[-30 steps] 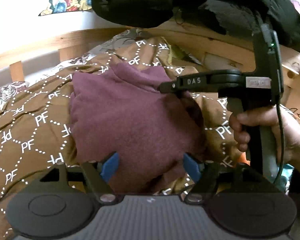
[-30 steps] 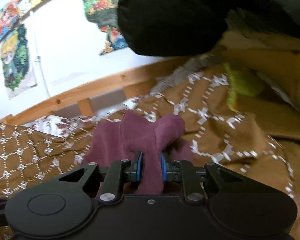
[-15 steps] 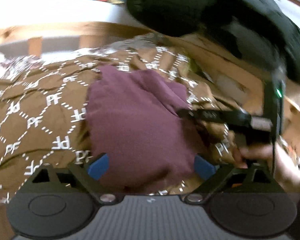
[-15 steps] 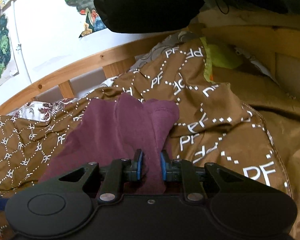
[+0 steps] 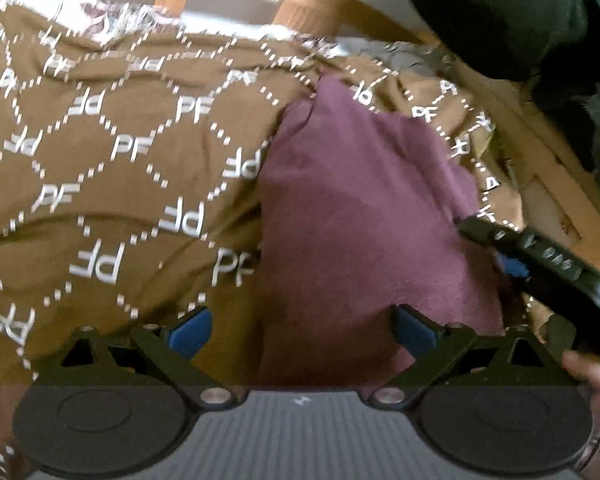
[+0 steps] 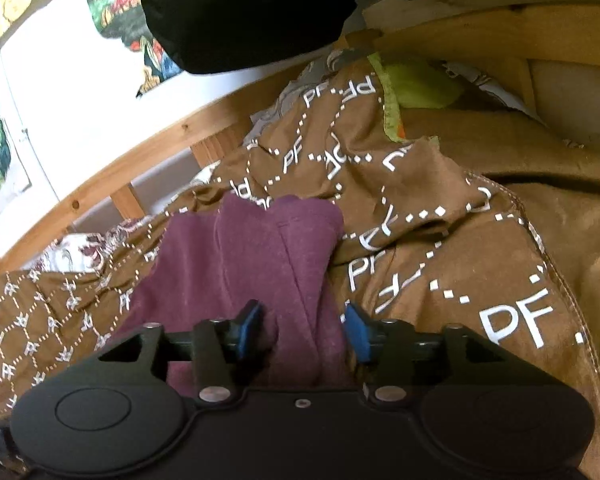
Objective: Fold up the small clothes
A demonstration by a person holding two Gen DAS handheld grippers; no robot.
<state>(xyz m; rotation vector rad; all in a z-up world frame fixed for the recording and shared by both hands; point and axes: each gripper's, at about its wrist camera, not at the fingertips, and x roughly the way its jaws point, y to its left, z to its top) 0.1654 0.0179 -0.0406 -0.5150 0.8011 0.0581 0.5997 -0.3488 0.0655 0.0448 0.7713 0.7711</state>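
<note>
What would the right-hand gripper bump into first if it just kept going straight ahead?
Most likely the maroon garment: the right gripper is open with a fold of that cloth between its fingers. Beyond it lies the brown blanket.

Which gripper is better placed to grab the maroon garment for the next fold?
Right. The right gripper straddles a fold of the maroon garment; the left gripper is open wider, mostly over the blanket.

Soft, dim indoor light with no glare; the left view is motion-blurred, the right sharper. Fisheye bending curves both pictures' dark-cornered edges.
</note>
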